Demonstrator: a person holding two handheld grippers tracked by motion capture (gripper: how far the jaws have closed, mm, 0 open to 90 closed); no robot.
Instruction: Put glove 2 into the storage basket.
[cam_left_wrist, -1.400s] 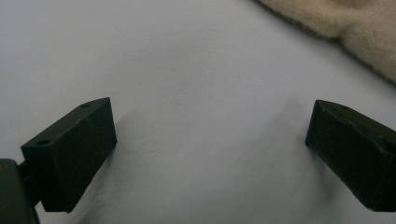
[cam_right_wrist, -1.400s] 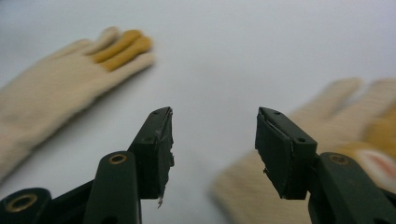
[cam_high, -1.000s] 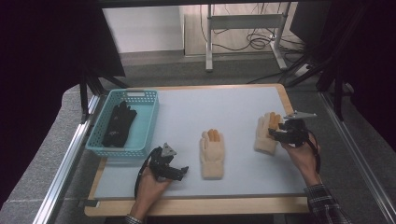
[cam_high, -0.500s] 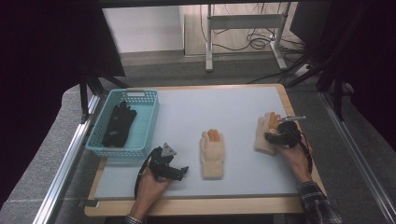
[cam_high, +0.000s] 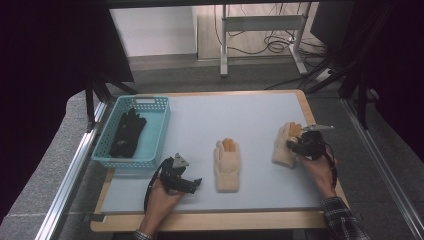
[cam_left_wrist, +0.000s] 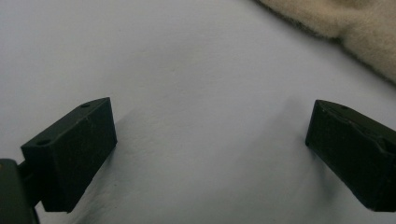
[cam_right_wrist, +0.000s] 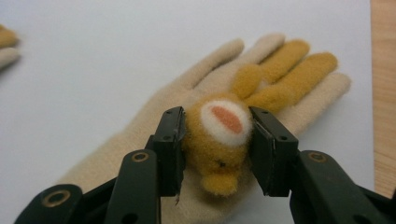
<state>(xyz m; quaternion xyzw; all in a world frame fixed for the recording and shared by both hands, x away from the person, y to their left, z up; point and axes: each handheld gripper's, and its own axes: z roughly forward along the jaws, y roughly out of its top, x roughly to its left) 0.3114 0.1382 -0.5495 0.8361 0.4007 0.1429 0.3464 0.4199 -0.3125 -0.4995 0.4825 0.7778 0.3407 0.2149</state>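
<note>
My left gripper (cam_left_wrist: 210, 154) has its two black fingers (cam_left_wrist: 70, 154) spread wide apart, low over bare pale table (cam_left_wrist: 187, 70), with a cream fuzzy glove (cam_left_wrist: 355, 32) edge lying beyond them at upper right.

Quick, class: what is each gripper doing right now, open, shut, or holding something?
Left gripper: open, holding nothing, over bare table.
Right gripper: shut on the glove's orange patch.
</note>
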